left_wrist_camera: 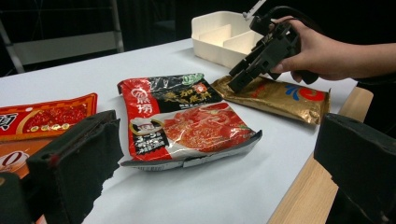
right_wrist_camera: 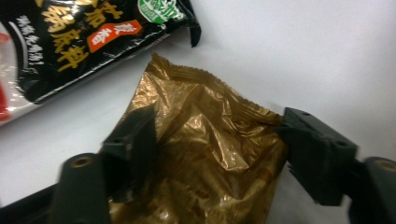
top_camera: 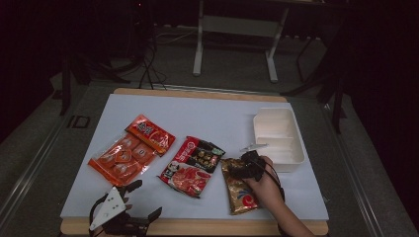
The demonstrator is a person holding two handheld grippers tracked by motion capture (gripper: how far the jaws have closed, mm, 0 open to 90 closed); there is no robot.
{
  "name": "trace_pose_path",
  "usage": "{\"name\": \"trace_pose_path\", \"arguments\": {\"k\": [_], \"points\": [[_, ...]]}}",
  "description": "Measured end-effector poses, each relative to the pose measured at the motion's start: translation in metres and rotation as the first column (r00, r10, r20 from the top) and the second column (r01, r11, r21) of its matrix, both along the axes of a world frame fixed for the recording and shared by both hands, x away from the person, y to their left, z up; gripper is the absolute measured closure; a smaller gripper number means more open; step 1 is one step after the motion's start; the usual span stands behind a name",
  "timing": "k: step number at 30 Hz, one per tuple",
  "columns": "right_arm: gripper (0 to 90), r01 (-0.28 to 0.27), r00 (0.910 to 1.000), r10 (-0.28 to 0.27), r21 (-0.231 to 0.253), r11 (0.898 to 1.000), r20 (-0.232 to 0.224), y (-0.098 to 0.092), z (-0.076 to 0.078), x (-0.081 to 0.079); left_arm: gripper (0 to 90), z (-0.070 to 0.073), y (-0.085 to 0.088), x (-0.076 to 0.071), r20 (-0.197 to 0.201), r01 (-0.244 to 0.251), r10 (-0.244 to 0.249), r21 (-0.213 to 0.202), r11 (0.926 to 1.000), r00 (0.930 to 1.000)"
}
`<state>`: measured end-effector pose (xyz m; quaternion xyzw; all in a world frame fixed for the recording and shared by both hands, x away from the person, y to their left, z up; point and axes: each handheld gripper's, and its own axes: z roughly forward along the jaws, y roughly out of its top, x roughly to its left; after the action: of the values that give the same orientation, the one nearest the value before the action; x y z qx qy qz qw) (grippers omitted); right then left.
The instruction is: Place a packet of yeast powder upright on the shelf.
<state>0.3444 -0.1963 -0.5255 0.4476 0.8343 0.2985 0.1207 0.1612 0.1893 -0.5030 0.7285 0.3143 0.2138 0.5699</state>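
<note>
A gold snack packet (top_camera: pixel 241 193) lies near the table's front right, and a person's hand holds my right gripper (top_camera: pixel 243 166) over its far end. In the right gripper view the black jaws of that gripper (right_wrist_camera: pixel 219 135) stand on either side of the crumpled gold packet (right_wrist_camera: pixel 210 154), touching its edges, and the foil bulges up between them. From the left gripper view, the right gripper (left_wrist_camera: pixel 237 80) tilts down onto the gold packet (left_wrist_camera: pixel 285 95). My left gripper (top_camera: pixel 147 198) rests at the table's front left edge, jaws wide apart around nothing (left_wrist_camera: pixel 219 154).
A red and black noodle packet (top_camera: pixel 192 165) lies just left of the gold one. Two orange-red packets (top_camera: pixel 129 150) lie further left. A white divided tray (top_camera: pixel 298 148) stands at the right, just behind the hand. The wooden table edge (left_wrist_camera: pixel 303 186) runs along the front.
</note>
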Motion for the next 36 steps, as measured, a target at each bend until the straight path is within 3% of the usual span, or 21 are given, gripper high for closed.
{"name": "trace_pose_path", "arguments": {"k": [4,10,14,15,17,22,24,28,31,36], "points": [[33.0,-0.002,0.9996,0.002,0.021,1.000,-0.028,-0.001,0.000,0.001,1.1,0.000,0.000,0.000,-0.002,-0.001,0.001,0.003,1.0000,1.0000],[32.9,-0.010,0.9996,0.011,0.018,1.000,-0.026,-0.001,0.001,0.002,1.1,0.000,0.001,0.000,-0.003,-0.001,0.001,-0.003,1.0000,1.0000],[32.4,-0.028,0.9995,0.028,-0.017,0.999,0.014,0.001,0.003,0.001,1.1,0.000,0.001,0.000,-0.002,-0.001,0.001,-0.002,1.0000,1.0000],[33.0,-0.027,0.9996,0.027,-0.012,1.000,0.010,0.002,0.002,0.001,1.1,0.000,0.001,0.000,-0.002,0.000,0.000,-0.002,1.0000,1.0000],[32.9,-0.009,0.9991,0.010,0.034,0.999,-0.042,-0.001,0.000,0.005,1.1,0.000,0.001,0.001,-0.002,0.000,0.000,0.002,1.0000,1.0000],[37.1,-0.023,0.9985,0.025,0.036,0.999,-0.049,-0.002,0.000,0.006,1.1,0.000,0.000,0.001,-0.001,0.001,-0.001,0.005,1.0000,1.0000],[53.9,-0.033,0.9978,0.035,0.037,0.999,-0.057,-0.001,0.002,0.006,1.1,0.000,0.000,0.001,0.002,0.000,0.000,0.007,1.0000,1.0000],[63.4,-0.046,0.9976,0.046,0.008,0.999,-0.051,0.003,0.004,0.006,1.1,0.000,0.000,0.000,0.003,-0.002,0.002,0.007,1.0000,1.0000],[77.6,-0.039,0.9980,0.038,-0.006,0.999,-0.050,0.000,0.006,0.009,1.1,0.000,0.000,0.000,0.004,-0.002,0.002,0.011,0.9999,1.0000],[83.1,-0.066,0.9976,0.065,-0.051,0.997,-0.023,0.002,0.011,0.005,1.1,0.000,0.001,0.000,0.004,-0.005,0.005,0.008,1.0000,1.0000]]}}
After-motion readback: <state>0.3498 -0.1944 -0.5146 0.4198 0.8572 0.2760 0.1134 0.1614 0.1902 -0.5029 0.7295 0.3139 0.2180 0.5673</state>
